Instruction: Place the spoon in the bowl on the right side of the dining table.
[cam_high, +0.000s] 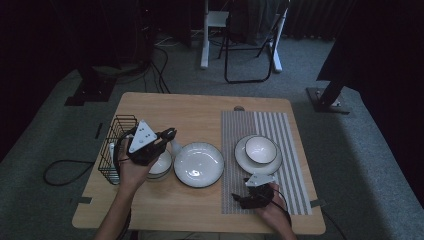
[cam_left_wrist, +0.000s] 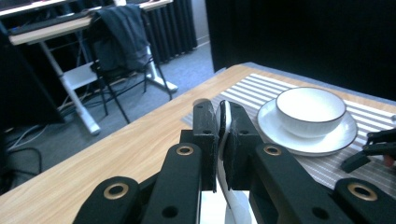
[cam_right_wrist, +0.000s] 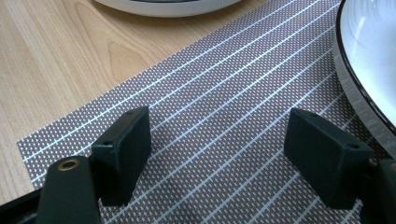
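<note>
Left gripper pinching white ceramic spoon at the handle, above small bowl, 9 o'clock of plate. Likely light, glazed-slippery, brittle. Right gripper spread, resting on placemat.

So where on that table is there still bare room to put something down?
Free: the wood behind the empty plate, up to the far edge, and the near strip in front of it. Crowded: the left side, with wire basket, small bowl and left hand-held gripper.
</note>
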